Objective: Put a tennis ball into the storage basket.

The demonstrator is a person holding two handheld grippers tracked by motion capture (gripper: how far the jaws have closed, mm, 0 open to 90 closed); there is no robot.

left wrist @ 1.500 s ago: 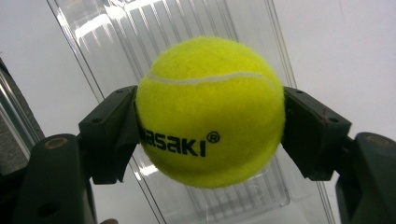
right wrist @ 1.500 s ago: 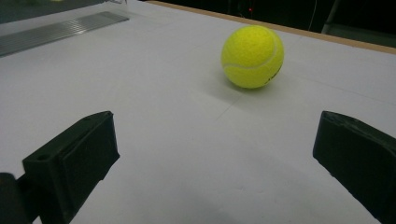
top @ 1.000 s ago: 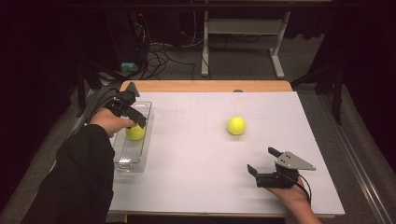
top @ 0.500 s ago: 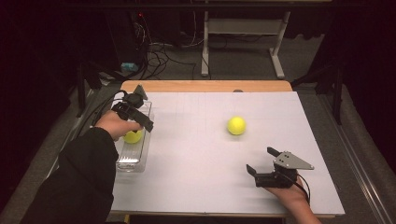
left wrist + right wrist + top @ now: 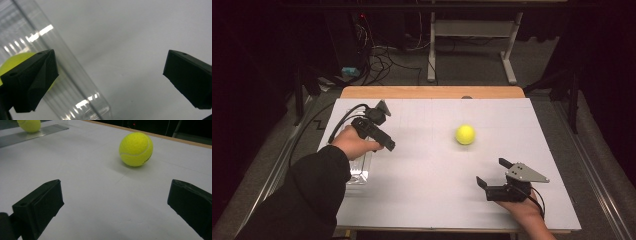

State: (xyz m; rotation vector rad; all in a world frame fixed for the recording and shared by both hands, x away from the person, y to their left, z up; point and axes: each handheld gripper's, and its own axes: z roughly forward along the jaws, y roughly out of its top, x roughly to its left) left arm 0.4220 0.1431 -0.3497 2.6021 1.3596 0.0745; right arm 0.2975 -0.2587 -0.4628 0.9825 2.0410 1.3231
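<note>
One yellow tennis ball lies on the white table, right of centre, and appears ahead of my right gripper as the ball. That right gripper rests open near the front right with nothing between its jaws. A second ball sits inside the clear plastic tray at the left, half hidden by one jaw, and shows far off as the ball. My left gripper hovers open just right of the tray, its midpoint over bare table.
The table's wooden back edge runs behind the white surface. Cables and a metal stand's legs lie on the dark floor beyond. A dark sleeve crosses the table's front left corner.
My left gripper has moved right, from over the tray and its ball to just past the tray's wall. The ball stays in the tray. The right gripper has not moved.
</note>
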